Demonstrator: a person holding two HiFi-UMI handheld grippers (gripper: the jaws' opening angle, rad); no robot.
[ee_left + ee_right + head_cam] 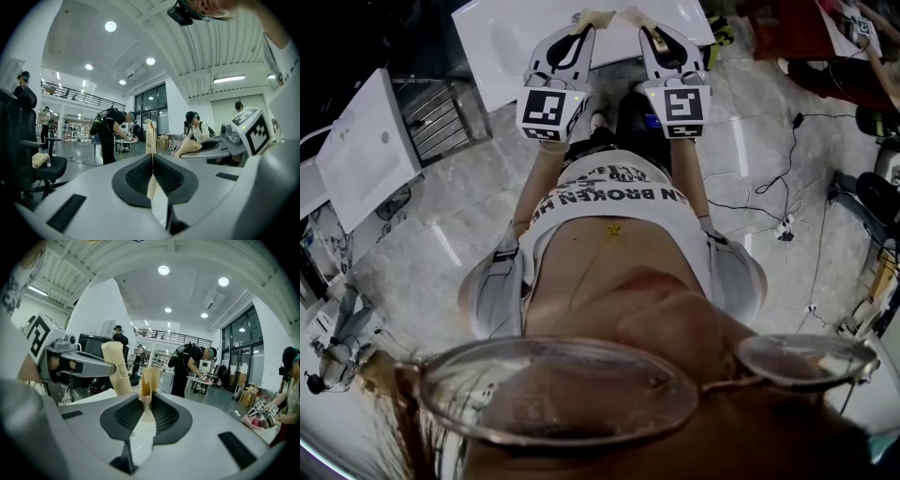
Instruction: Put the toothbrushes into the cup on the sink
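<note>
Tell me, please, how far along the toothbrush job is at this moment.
Done: nothing that shows; no toothbrush or cup appears in any view. In hand: nothing; the left claw and the right claw are both shut and empty, held side by side in front of the person, tips toward the white sink. Left: everything, from picking up the toothbrushes to putting them into the cup.

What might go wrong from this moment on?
The left gripper and right gripper, both shut and empty, point close together toward the white sink; their tips might knock. No toothbrush or cup shows, so the grippers may need repositioning first. Cables and a power strip lie on the floor nearby: a possible trip.
</note>
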